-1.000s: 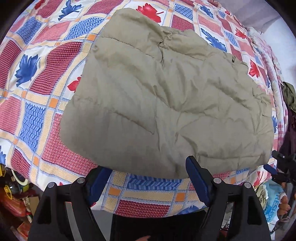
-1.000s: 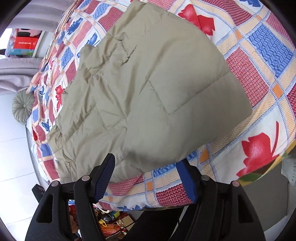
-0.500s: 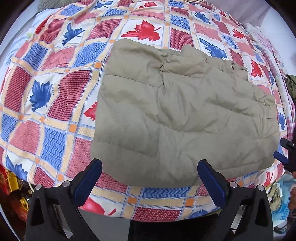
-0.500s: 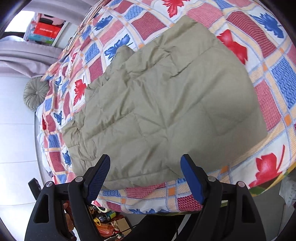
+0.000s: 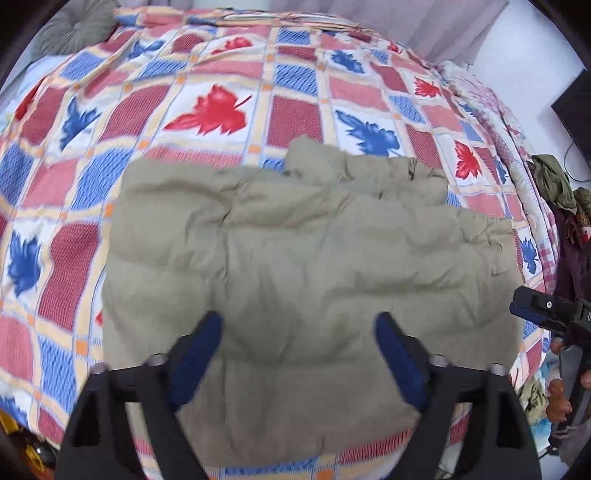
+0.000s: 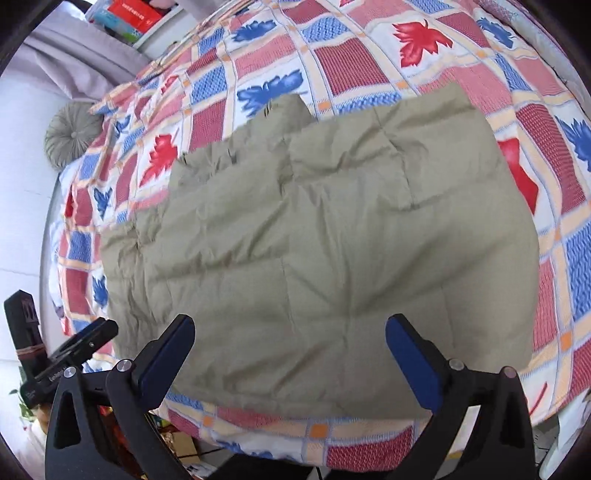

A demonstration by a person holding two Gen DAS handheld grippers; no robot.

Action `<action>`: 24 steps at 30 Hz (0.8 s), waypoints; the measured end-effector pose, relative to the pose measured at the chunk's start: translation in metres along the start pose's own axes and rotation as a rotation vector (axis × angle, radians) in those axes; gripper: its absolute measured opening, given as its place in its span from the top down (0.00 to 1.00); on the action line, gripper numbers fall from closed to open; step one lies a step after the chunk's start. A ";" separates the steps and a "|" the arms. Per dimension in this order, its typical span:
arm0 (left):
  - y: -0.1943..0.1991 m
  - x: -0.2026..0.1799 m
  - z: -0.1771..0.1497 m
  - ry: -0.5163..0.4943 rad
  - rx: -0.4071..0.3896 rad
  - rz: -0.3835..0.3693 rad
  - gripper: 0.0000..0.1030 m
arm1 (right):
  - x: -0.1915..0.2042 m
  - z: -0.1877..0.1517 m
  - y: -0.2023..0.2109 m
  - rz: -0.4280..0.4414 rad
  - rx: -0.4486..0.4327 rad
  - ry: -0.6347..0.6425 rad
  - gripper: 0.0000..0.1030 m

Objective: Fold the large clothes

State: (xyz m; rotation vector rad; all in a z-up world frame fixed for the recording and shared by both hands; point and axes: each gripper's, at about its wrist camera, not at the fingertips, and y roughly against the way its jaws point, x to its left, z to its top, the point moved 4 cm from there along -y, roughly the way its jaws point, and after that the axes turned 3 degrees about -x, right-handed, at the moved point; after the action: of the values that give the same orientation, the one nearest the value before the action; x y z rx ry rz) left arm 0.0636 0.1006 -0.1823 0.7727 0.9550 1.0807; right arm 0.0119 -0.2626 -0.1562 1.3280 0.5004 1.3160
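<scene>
A large olive-green quilted garment (image 5: pixel 306 266) lies folded flat on the patchwork bedspread (image 5: pixel 207 110). It also fills the middle of the right wrist view (image 6: pixel 332 236). My left gripper (image 5: pixel 299 332) is open and empty, hovering above the garment's near part. My right gripper (image 6: pixel 290 332) is open and empty, also above the garment's near edge. The right gripper shows at the right edge of the left wrist view (image 5: pixel 546 310). The left gripper shows at the lower left of the right wrist view (image 6: pixel 74 350).
A round grey cushion (image 6: pixel 72 134) lies at the bed's far corner. Boxes on a shelf (image 6: pixel 125 14) stand behind the bed. Clothes (image 5: pixel 554 181) hang at the right. Clutter (image 6: pixel 173 435) sits on the floor below the bed's near edge.
Both grippers have risen and tilted forward, from just off the bed's near edge to over the garment. More of the bedspread beyond the garment now shows. Both stay open.
</scene>
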 end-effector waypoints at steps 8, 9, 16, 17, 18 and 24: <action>-0.057 -0.033 0.037 -0.088 -0.025 -0.050 0.59 | 0.020 0.037 -0.043 0.033 0.009 0.134 0.83; -0.073 -0.033 0.039 -0.088 -0.022 -0.032 0.59 | 0.024 0.040 -0.052 0.020 0.010 0.163 0.84; -0.149 -0.020 0.038 -0.065 0.005 -0.010 0.59 | 0.011 0.050 -0.131 -0.007 0.047 0.156 0.90; -0.151 -0.020 0.039 -0.070 0.004 -0.007 0.59 | 0.009 0.050 -0.137 0.000 0.046 0.151 0.90; -0.151 -0.020 0.040 -0.072 0.007 -0.009 0.59 | 0.007 0.050 -0.141 0.004 0.047 0.147 0.91; -0.122 0.011 0.062 -0.034 -0.053 0.031 0.59 | -0.005 0.066 -0.118 -0.007 0.036 0.185 0.92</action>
State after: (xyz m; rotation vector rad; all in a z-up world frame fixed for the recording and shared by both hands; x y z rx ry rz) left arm 0.1666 0.0714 -0.2682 0.7619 0.8843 1.1118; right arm 0.1150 -0.2627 -0.2439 1.2386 0.6581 1.4377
